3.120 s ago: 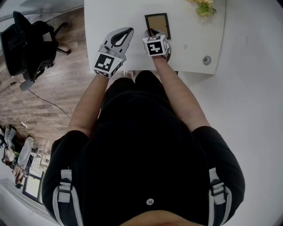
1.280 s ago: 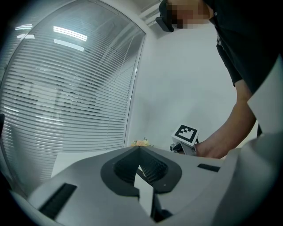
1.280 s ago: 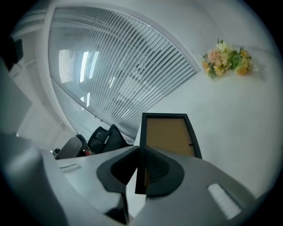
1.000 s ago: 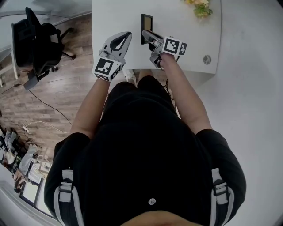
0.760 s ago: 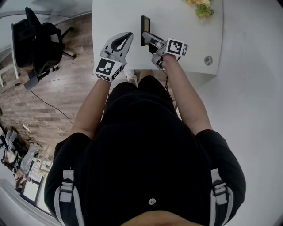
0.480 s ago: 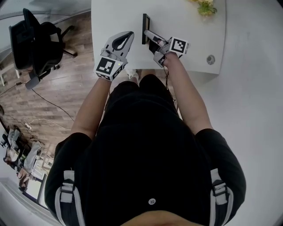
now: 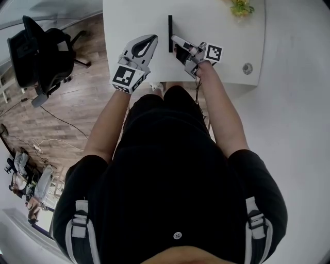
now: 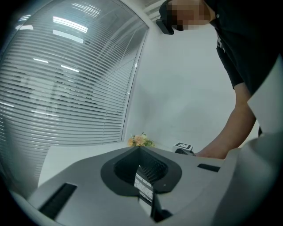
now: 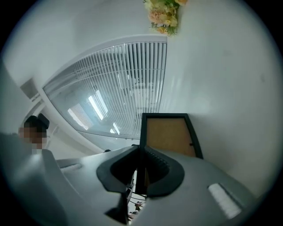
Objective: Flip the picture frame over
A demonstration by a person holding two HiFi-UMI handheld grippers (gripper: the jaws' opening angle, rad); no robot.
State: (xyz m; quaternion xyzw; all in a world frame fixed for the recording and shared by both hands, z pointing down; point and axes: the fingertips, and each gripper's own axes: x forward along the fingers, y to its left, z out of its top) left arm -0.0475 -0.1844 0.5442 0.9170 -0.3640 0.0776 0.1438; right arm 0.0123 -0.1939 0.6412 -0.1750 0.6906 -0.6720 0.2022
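One picture frame [image 9: 170,137] edge pinched in right tool [image 9: 140,152].

Head view looks steeply down; both gripper views skim the table [image 7: 134,20], sharing the flowers [image 7: 241,7].

The scene holds: picture frame [image 7: 169,33] – 1 | grippers – 2, left gripper [image 7: 153,37] and right gripper [image 7: 174,38] | white table [image 7: 129,15] – 1 | bunch of flowers [image 7: 240,6] – 1 | black office chair [image 7: 36,49] – 1 | round silver fitting [image 7: 247,68] in the tabletop – 1 | person [image 7: 170,170] – 1 | slatted blind [image 8: 66,84] – 1
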